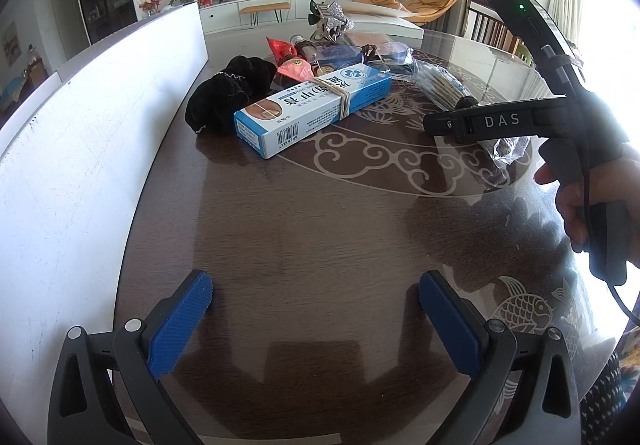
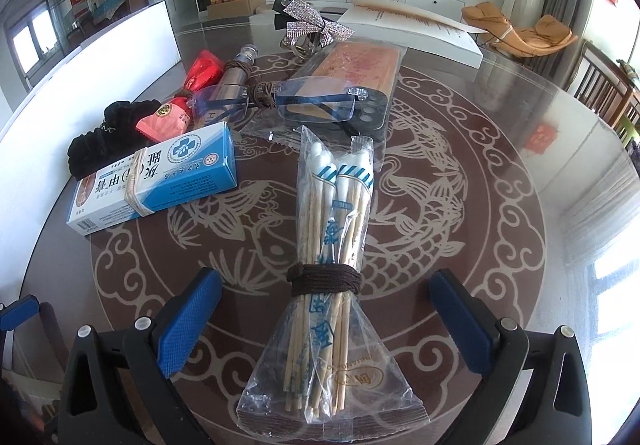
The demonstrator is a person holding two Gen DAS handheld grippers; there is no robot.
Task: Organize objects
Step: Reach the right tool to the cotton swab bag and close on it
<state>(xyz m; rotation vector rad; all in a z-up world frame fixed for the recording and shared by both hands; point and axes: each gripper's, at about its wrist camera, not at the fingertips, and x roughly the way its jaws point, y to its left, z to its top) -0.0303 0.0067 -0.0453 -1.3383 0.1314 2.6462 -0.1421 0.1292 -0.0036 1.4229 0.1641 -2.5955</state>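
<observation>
The right hand-held gripper (image 2: 325, 319) is spread wide, with one blue finger on each side of a bag of chopsticks (image 2: 330, 277). The fingers are not touching the bag. The bag lies flat on the bench (image 2: 500, 181), near the middle of the round fish pattern, and a brown cord (image 2: 325, 279) is tied around it.

The left hand-held gripper (image 1: 316, 321) is spread wide too. It holds nothing and sits over bare dark wood near the edge of the bench. A white board (image 1: 80, 149) stands along that edge.

Past the chopsticks, toward the far side, lie glasses (image 2: 276, 101) with a brown cord around them. They rest partly on a clear bag with an orange card (image 2: 360, 65) inside. Behind that is a shiny bow (image 2: 316, 23).

A blue and white box (image 2: 156, 185) with a rubber band lies nearer the white board. A black cloth thing (image 2: 104, 137) is just behind the box, touching it. Red packets (image 2: 180, 101) and a silver tube (image 2: 236, 73) lie close by.

A white box (image 2: 420, 33) sits at the far edge of the bench.
</observation>
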